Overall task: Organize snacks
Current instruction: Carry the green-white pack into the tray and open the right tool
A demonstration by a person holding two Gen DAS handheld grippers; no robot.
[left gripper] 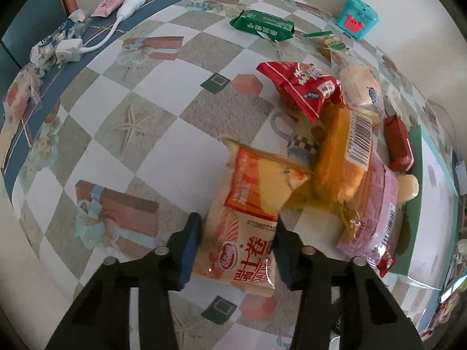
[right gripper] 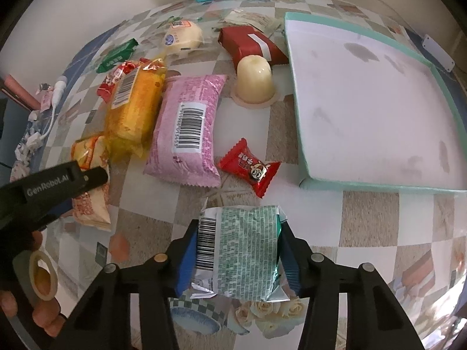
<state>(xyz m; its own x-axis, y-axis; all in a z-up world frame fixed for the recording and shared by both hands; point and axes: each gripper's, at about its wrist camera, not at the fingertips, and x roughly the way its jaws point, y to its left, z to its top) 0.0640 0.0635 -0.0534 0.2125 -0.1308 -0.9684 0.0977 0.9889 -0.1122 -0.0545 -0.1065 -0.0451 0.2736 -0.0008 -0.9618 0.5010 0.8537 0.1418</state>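
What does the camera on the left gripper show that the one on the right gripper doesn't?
Only the left view shows the left gripper with its fingers closed on the orange-and-cream packet. Only the right view shows the right gripper clamping a green-printed packet, plus a small red candy. Both show the pink packet, the yellow cake and the teal-rimmed tray.

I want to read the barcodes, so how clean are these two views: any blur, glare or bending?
Left wrist view: heavy fisheye bending at the rim, the orange cake pack smeared, its barcode soft. Right wrist view: sharper, the pink pack barcode crisp, glare on the orange pack's crinkled wrapper end and the tray washed pale.
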